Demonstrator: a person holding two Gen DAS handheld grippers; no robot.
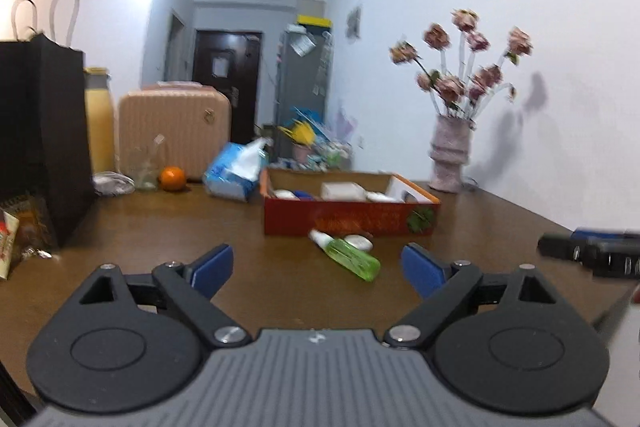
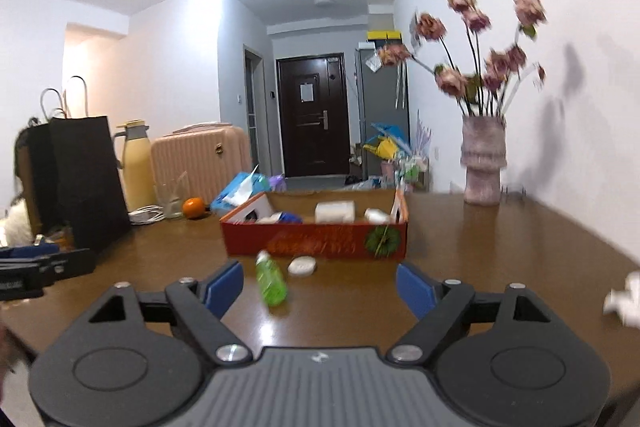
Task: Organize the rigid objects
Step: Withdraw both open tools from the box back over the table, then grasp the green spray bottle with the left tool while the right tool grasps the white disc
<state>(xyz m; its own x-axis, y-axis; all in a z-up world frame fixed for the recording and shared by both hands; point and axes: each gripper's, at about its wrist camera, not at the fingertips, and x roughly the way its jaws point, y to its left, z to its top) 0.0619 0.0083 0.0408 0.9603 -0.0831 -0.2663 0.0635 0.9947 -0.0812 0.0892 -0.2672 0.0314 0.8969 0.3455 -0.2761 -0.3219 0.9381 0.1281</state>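
Both tongs are spread wide with nothing between the blue pads: the left gripper (image 1: 318, 267) and the right gripper (image 2: 320, 285) each hang above the brown table (image 1: 160, 227), pointing toward the far end. From the left wrist view, a green bottle (image 1: 350, 256) lies on its side at about 1 o'clock past the fingertips, white cap aimed toward 10 o'clock, with a small white oval jar (image 1: 359, 242) just beside it. Right behind both sits the red box (image 1: 348, 221) with a few white items inside. In the right wrist view the same bottle (image 2: 271, 281) is at 11 o'clock, the jar (image 2: 302, 265) near it. Off at 2 o'clock, a pink vase of flowers (image 1: 450, 157) stands by the wall; at 10 o'clock, an orange (image 1: 173, 178) and black bag (image 1: 40, 131).
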